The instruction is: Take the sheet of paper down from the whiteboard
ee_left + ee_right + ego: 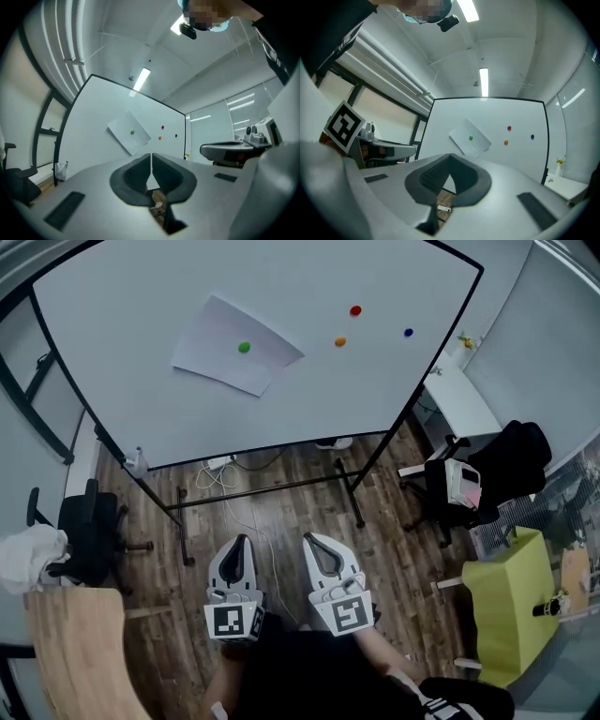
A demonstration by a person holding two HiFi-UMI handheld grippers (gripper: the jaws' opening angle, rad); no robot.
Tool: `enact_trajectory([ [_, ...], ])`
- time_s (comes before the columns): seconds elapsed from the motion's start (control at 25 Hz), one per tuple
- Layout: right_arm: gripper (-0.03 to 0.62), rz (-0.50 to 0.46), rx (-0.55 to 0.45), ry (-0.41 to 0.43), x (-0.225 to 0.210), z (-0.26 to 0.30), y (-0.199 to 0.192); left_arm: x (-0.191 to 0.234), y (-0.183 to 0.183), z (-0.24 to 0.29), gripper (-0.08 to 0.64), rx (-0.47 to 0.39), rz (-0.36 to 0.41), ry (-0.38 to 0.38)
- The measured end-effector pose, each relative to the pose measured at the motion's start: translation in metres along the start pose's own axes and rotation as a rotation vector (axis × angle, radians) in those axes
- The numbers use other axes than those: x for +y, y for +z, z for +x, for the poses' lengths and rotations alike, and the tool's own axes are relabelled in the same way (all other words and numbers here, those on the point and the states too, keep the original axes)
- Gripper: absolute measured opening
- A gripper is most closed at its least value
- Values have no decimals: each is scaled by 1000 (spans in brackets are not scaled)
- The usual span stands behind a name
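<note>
A white sheet of paper (236, 345) hangs tilted on the whiteboard (141, 399), pinned by a green magnet (244, 347). The sheet of paper (129, 132) shows ahead in the left gripper view, and the sheet of paper (469, 138) in the right gripper view too. My left gripper (239, 542) and right gripper (313, 540) are side by side low in the head view, well short of the board, both pointing at it. Both are shut with nothing between the jaws. The left gripper (151, 155) and right gripper (450, 156) tips meet in their own views.
Red (355, 310), orange (340, 341) and blue (408, 332) magnets sit right of the sheet. The board's black stand (281, 487) and cables (220, 472) are on the wooden floor ahead. Black chairs (89, 531), a wooden table (75, 652) at left, a green seat (511, 601) at right.
</note>
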State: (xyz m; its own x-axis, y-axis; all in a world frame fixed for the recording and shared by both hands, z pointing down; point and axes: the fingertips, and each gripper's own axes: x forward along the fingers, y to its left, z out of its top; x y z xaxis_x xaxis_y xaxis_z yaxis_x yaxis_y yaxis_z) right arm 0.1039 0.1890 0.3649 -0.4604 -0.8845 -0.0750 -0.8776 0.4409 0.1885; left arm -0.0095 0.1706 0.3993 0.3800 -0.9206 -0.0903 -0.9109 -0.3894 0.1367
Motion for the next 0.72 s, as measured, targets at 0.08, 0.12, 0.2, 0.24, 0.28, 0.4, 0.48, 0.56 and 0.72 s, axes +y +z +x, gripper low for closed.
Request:
enact_trajectory([
  [0.08, -2, -10, 1, -13, 3, 14, 2, 13, 4, 5, 20, -3, -8, -9],
  [0.12, -2, -13, -1, -24, 4, 20, 4, 19, 6, 7, 20, -4, -18, -13],
  [0.2, -2, -15, -11, -50, 4, 32, 8, 31, 8, 12, 20, -5, -31, -21],
  [0.24, -2, -12, -16, -61, 4, 37, 9, 36, 7, 14, 20, -4, -31, -24],
  [0.28, -2, -6, -20, -68, 5, 42, 10, 40, 6, 17, 20, -1, -30, -26],
  [0.4, -2, 13, -6, -72, 4, 49, 6, 45, 1, 26, 20, 16, -36, -23],
  [0.48, -2, 11, 4, -61, 1, 54, 1, 45, -1, 32, 20, 24, -38, -22],
  [0.56, -2, 8, 3, -48, -2, 60, -3, 46, -3, 37, 20, 30, -37, -20],
  [0.72, -2, 33, -13, -43, -19, 73, -8, 44, -7, 52, 20, 44, -18, -11],
])
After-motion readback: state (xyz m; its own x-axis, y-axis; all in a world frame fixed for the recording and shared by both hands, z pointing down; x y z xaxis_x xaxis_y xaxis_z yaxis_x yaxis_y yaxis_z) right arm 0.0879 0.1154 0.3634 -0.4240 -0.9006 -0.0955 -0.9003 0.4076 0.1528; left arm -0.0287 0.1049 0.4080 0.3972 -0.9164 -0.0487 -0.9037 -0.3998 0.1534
